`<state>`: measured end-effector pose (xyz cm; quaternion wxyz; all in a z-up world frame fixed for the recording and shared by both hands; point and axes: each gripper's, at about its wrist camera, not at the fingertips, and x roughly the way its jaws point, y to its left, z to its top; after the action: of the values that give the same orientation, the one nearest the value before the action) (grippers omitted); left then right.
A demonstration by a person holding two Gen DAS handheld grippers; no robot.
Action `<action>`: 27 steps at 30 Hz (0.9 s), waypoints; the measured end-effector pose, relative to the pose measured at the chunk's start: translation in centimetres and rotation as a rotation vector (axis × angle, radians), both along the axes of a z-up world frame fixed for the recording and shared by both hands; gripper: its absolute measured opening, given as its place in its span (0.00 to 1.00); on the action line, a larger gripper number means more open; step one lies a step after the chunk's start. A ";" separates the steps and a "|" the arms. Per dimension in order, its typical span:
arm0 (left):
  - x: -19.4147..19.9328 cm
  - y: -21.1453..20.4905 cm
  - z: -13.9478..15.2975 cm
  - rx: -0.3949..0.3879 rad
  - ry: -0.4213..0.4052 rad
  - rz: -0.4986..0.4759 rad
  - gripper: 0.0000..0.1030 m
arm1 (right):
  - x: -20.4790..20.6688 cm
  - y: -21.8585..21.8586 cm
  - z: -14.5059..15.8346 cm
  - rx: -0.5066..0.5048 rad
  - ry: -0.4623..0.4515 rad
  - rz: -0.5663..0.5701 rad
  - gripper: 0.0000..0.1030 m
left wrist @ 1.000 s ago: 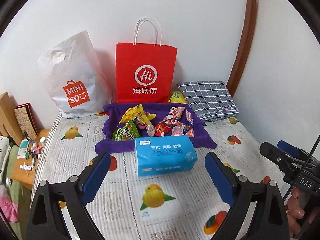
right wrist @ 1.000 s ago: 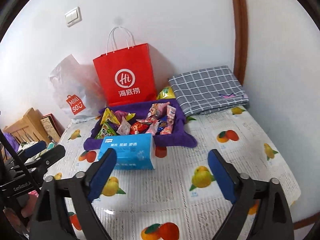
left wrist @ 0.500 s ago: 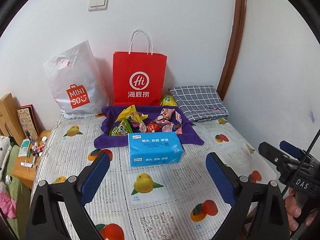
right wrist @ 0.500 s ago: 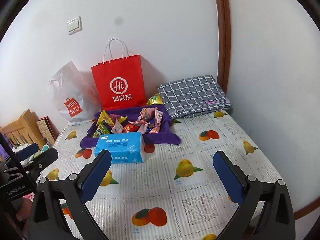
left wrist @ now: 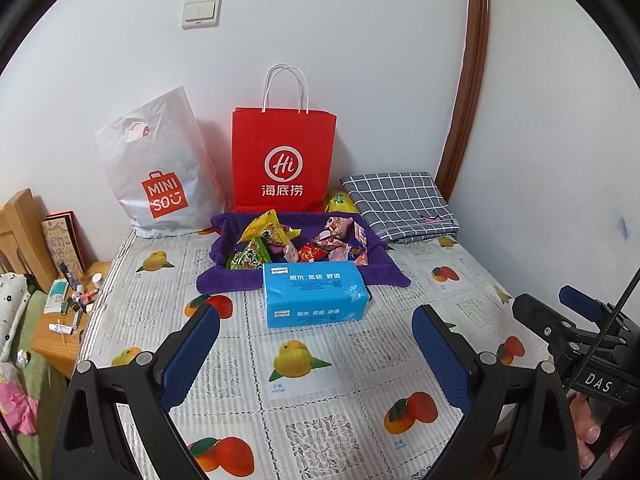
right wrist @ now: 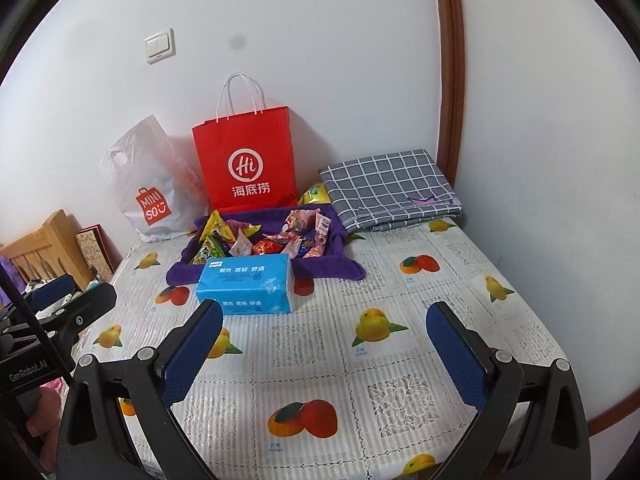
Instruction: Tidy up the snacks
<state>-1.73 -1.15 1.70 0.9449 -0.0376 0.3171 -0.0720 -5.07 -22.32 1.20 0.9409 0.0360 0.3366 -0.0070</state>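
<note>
- While both grippers are hovering over the near edge of the worktop (left wrist: 312,412), the left gripper (left wrist: 316,344) is holding its jaws spread wide with nothing between them.
- The right gripper (right wrist: 324,344) is likewise showing its jaws fully spread and empty, having just been opening a little further.
- The snack packets (left wrist: 296,244) are lying heaped in a purple cloth tray (left wrist: 224,280) toward the far edge of the worktop, well apart from both grippers.
- A blue tissue pack (left wrist: 314,300) is sitting just in front of the tray, touching its near rim.
- A red paper bag (left wrist: 282,160) and a white Miniso bag (left wrist: 160,168) are standing against the wall along the far edge.
- A folded checked cloth (left wrist: 400,204) is resting at the far right corner.
</note>
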 end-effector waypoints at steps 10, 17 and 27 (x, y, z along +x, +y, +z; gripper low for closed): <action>-0.1 0.0 -0.2 0.007 0.008 0.000 0.95 | -0.2 0.4 -0.3 0.005 0.005 0.004 0.98; 0.0 0.1 -0.4 0.001 0.015 -0.002 0.95 | -0.2 0.4 -0.3 0.007 0.005 0.005 0.98; 0.0 0.2 -0.5 -0.001 0.015 -0.003 0.95 | -0.4 0.6 -0.2 0.004 0.002 0.011 0.98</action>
<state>-1.71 -0.96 1.23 0.9424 -0.0381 0.3241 -0.0733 -5.45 -21.69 0.96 0.9405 0.0361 0.3378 -0.0012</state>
